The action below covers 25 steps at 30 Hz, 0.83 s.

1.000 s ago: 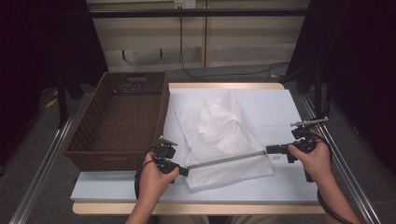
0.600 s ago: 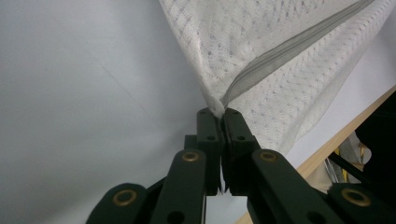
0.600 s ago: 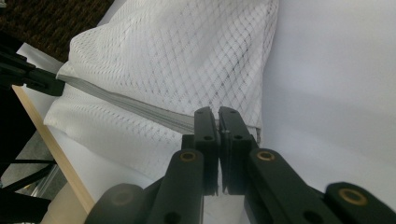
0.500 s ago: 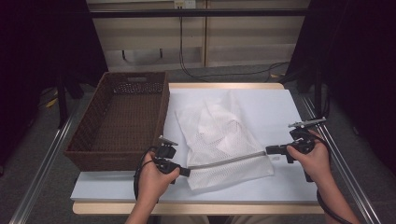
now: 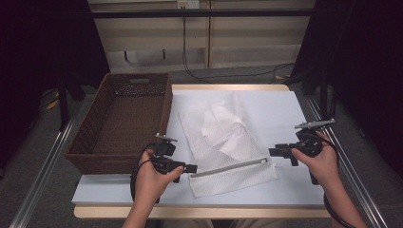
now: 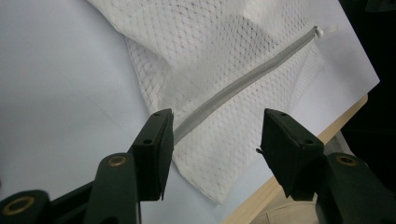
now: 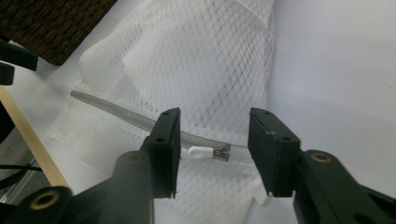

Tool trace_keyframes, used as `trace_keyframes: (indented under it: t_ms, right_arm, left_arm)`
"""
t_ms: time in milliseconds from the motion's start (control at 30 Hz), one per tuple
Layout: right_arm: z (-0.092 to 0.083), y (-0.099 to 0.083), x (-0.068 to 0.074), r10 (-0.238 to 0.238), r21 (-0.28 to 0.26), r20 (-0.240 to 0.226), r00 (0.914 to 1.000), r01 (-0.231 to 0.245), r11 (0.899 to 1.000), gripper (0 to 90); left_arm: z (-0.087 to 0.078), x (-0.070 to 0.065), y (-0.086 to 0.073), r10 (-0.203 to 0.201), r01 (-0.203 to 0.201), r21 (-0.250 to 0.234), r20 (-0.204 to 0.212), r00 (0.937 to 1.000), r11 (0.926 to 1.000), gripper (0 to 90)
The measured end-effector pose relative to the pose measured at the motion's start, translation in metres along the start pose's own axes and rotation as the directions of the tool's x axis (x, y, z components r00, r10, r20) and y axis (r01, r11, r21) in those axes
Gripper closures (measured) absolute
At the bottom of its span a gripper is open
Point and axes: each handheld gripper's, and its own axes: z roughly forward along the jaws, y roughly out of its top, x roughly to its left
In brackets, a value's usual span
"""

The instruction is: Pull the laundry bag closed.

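Both grippers, left gripper (image 5: 192, 168) and right gripper (image 5: 273, 152), just opening, gripping nothing; zipper (image 5: 228, 167) shut on mesh bag (image 5: 223, 142); lift clear without snagging the pull (image 7: 201, 152)

The mesh bag (image 6: 224, 60) is cut off by the top edge of the left gripper view. In the right gripper view, its far end is likewise cut off. The wicker basket (image 7: 51, 23) appears there as a corner only. Garment contents inside the bag are indistinct.
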Motion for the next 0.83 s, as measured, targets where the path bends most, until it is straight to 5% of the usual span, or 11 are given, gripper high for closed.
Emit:
trace_keyframes:
  t_ms: [300,467,833]
  right_arm:
    - [-0.007,-0.005,-0.006,-0.082,-0.043,0.068,0.9943,0.085,0.995,27.5]
    - [-0.013,-0.009,-0.01,-0.105,-0.056,0.086,0.9907,0.11,0.992,21.5]
    - [-0.02,-0.022,-0.018,-0.085,-0.029,0.089,0.9925,0.087,0.996,16.7]
  left_arm:
    - [0.01,0.001,0.006,0.086,-0.086,-0.038,-0.006,0.9963,0.9956,16.6]
    - [0.011,0.001,0.01,0.103,-0.102,-0.037,0.005,0.9947,0.9941,13.8]
    - [0.014,-0.004,0.017,0.14,-0.139,-0.033,0.01,0.9902,0.9897,11.7]
